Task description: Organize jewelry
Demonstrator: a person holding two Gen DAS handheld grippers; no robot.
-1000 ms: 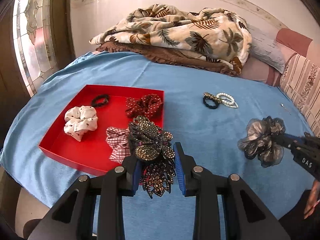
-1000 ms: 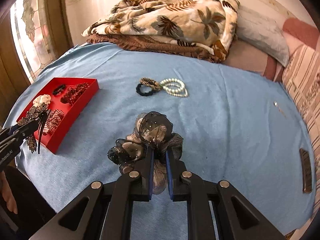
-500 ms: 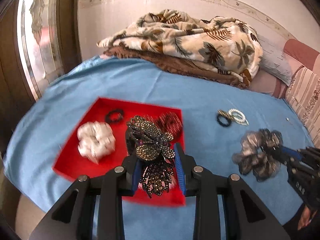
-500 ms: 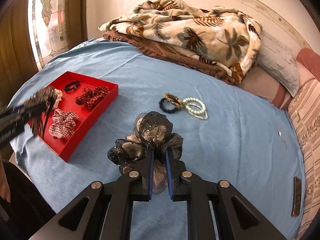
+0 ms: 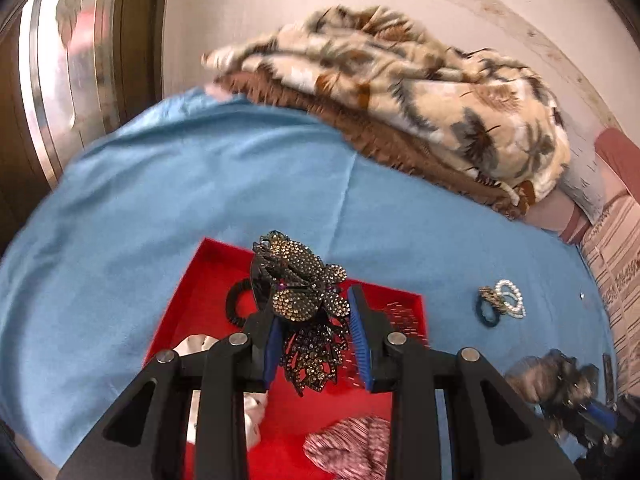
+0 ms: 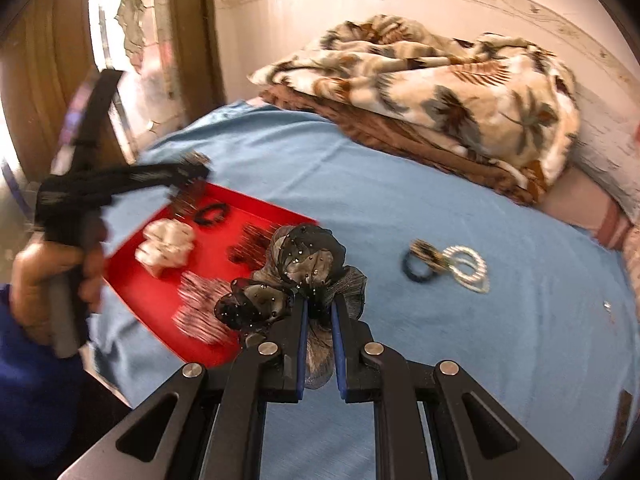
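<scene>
Left wrist view puts you above a bed covered by a blue sheet (image 5: 168, 208), smooth apart from a fold line running up its middle. At the far end a leaf-print blanket (image 5: 420, 92) lies heaped on a brown fringed one, against a pale wall (image 5: 280, 8) with a faded floral border; that border shows more clearly from the right wrist. To the left stands a wooden frame with patterned glass (image 5: 60, 64), blurred. On the right edge a striped cushion (image 5: 616, 248) and a pink pillow meet the sheet.

Your left gripper (image 5: 316, 320) has its blue pads clamped on a rhinestone butterfly clip (image 5: 304, 292), hanging over the red tray (image 5: 192, 280). In the tray lie a black hair tie (image 5: 236, 304), a white scrunchie (image 6: 166, 246), a plaid scrunchie (image 5: 352, 444) and a dark red beaded piece, smeared by blur. Out on the sheet, well apart from the tray, a dark hair tie (image 6: 418, 268) touches a pearl loop clip (image 6: 468, 266).

Your right gripper (image 6: 318, 312) has its fingers nearly together, pinching a black sheer flower hairpiece (image 6: 304, 264) just beside the tray's near right edge. Your left hand (image 6: 52, 276), blue sleeve below it, grips its tool's handle.

No writing can be read anywhere in either view.
</scene>
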